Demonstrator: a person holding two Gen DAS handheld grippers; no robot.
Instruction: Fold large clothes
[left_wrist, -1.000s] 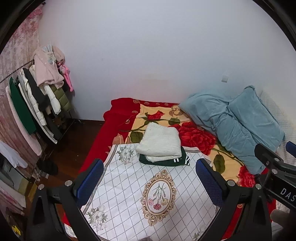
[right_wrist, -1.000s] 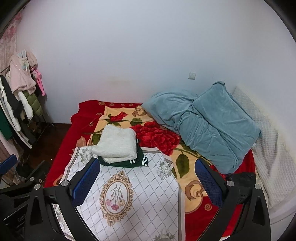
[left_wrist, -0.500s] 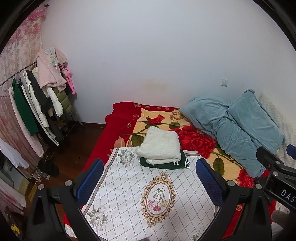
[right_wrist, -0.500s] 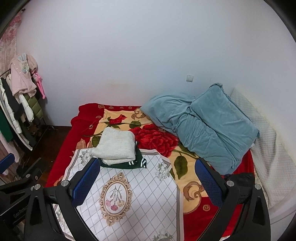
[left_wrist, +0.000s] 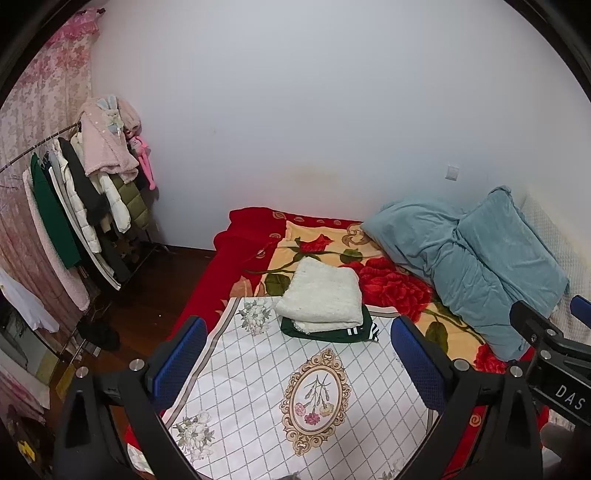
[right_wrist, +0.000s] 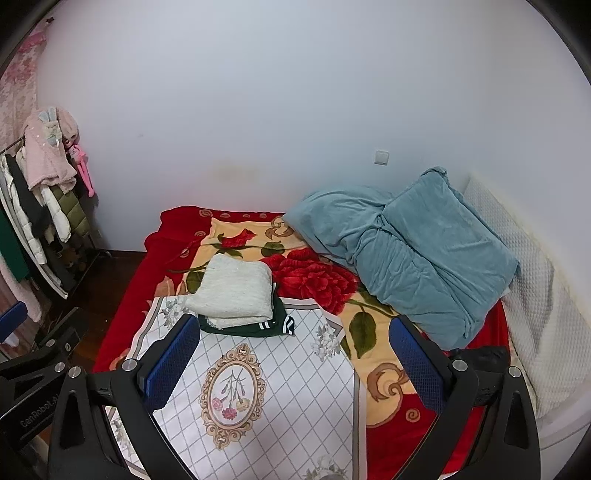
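We are holding both grippers wide apart and empty: the left gripper (left_wrist: 299, 363) and the right gripper (right_wrist: 295, 363) are gripping nothing. Over the last second we have been backing up and tilting higher, so the bed is sitting lower in both views and more wall is showing. The stack (left_wrist: 321, 299) is lying folded, a white knit on a green garment (right_wrist: 258, 326), at the far edge of the checked cloth (left_wrist: 258, 376). We are judging these two done and stepping away for the next piece. Open cloth is lying in front of us; the blue duvet (right_wrist: 406, 251) is crowding the right, the rack (left_wrist: 74, 206) the left.
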